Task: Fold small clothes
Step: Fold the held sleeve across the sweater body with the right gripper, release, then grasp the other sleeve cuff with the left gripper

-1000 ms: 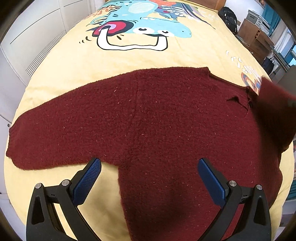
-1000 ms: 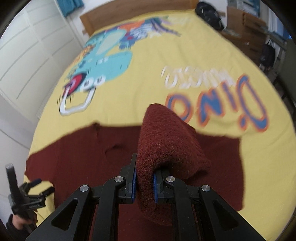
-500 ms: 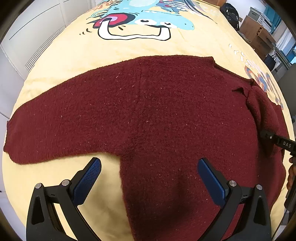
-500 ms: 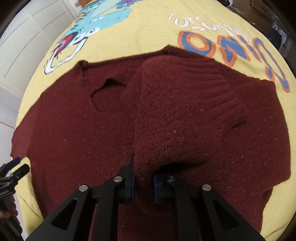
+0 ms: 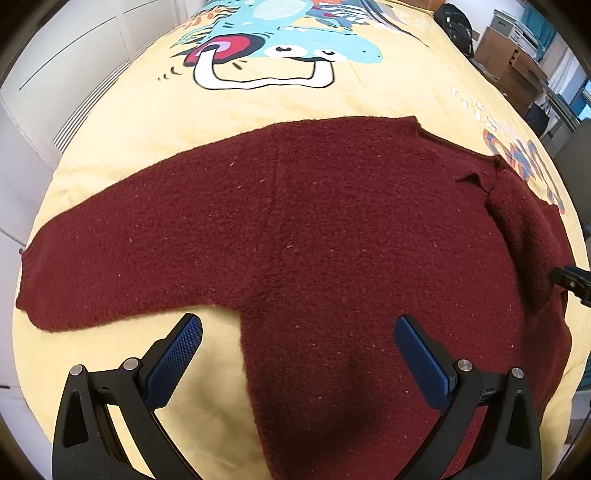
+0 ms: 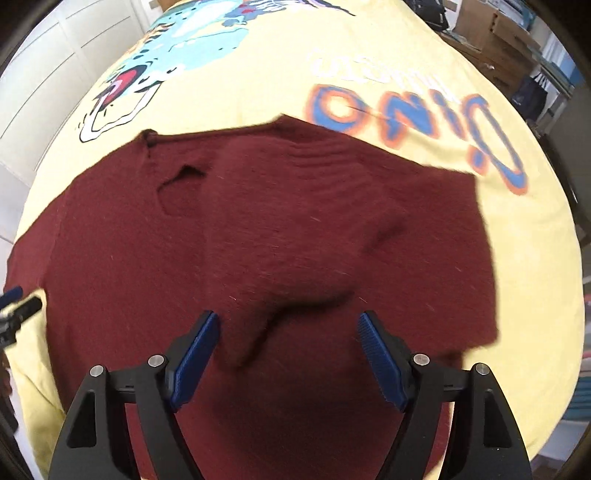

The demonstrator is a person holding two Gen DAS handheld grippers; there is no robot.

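Observation:
A dark red knitted sweater [image 5: 314,240] lies flat on a yellow bedspread [image 5: 147,122], its left sleeve [image 5: 110,254] stretched out sideways. In the right wrist view the other sleeve [image 6: 288,236] lies folded across the sweater's body [image 6: 122,258], its cuff end between the blue pads. My right gripper [image 6: 288,343] hovers just over that sleeve with its jaws opening, the pads clear of the cloth. My left gripper [image 5: 297,347] stands open above the sweater's lower left edge, holding nothing. The right gripper's black tip [image 5: 570,284] shows at the right edge of the left wrist view.
The bedspread carries a cartoon dinosaur print [image 5: 280,51] and orange-blue lettering [image 6: 417,118]. White cupboard doors [image 5: 66,74] stand to the left of the bed. Cardboard boxes and furniture [image 5: 517,70] and a black bag [image 5: 456,27] are at the far right.
The right gripper carried the lifted sleeve down onto the sweater's body and then let go, its jaws spreading wide. The left gripper stayed open and nearly still.

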